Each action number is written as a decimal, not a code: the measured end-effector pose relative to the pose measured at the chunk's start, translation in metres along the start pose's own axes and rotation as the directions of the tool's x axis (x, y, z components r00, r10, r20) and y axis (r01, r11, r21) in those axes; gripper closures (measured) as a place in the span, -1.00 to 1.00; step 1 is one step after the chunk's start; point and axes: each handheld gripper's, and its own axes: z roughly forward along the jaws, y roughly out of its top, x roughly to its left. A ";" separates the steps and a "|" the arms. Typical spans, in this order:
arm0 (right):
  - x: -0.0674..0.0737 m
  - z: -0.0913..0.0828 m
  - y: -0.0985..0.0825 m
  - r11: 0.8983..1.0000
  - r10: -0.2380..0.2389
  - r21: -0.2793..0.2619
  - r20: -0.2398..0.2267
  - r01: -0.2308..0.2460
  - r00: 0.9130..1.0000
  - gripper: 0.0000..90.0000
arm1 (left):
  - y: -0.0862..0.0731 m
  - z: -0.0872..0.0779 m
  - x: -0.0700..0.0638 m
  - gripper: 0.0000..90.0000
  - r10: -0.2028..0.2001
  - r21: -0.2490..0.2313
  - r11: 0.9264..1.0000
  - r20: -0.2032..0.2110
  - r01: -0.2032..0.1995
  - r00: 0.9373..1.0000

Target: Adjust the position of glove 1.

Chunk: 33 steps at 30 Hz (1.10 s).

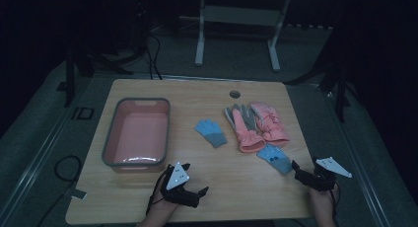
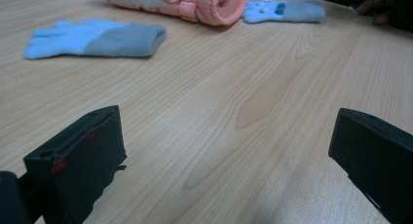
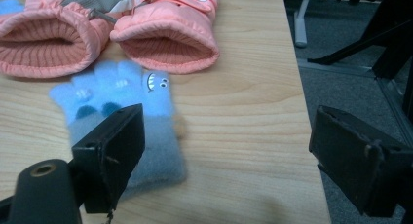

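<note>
- Pink plastic bin with grey rim [image 1: 111,138] at the table's left, nothing in it; likely where the gloves go.
- Left gripper [image 1: 191,186] low over bare wood near the bin's front corner; jaws spread wide, nothing between them, touching nothing.
- Small light-blue knit glove with grey cuff [image 1: 211,132] lies flat mid-table, well apart from both grippers. Soft, light, floppy; a pinch at the cuff should lift it, fingers will dangle.
- Pair of padded pink winter gloves with grey palms [image 1: 256,126] right of centre, side by side, cuffs toward the person. Bulkier, squashy; the ribbed cuff is probably the best hold.
- Second small blue knit glove with cartoon face and grey cuff [image 3: 122,121] just in front of the pink pair. Thin, limp, not fragile; grip the cuff edge.
- Right gripper [image 1: 305,173] just beside that cuff; jaws wide apart, one over the cuff's edge, contact unclear, holding nothing.
</note>
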 end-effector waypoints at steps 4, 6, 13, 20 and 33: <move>0.002 0.000 0.006 0.998 0.018 0.053 -0.045 -0.016 0.999 -0.72 | 0.000 0.000 0.000 -1.00 -0.002 -0.001 1.000 0.002 0.002 1.000; 0.002 0.001 0.008 0.997 0.032 0.071 -0.067 -0.027 0.997 -0.73 | 0.000 0.000 0.000 -1.00 -0.002 -0.001 1.000 0.003 0.002 1.000; 0.007 -0.007 0.041 0.994 0.026 0.108 -0.123 -0.013 0.992 -0.69 | 0.000 0.000 0.000 -1.00 0.004 0.002 1.000 0.008 -0.004 1.000; 0.014 -0.010 0.067 0.993 0.004 0.119 -0.169 0.016 0.986 -0.70 | 0.000 0.000 0.000 -1.00 0.005 0.008 1.000 0.019 -0.005 1.000; 0.056 0.000 0.112 0.984 -0.095 0.120 -0.259 0.130 0.961 -0.75 | 0.000 0.000 0.000 -1.00 0.009 0.012 1.000 0.018 -0.009 1.000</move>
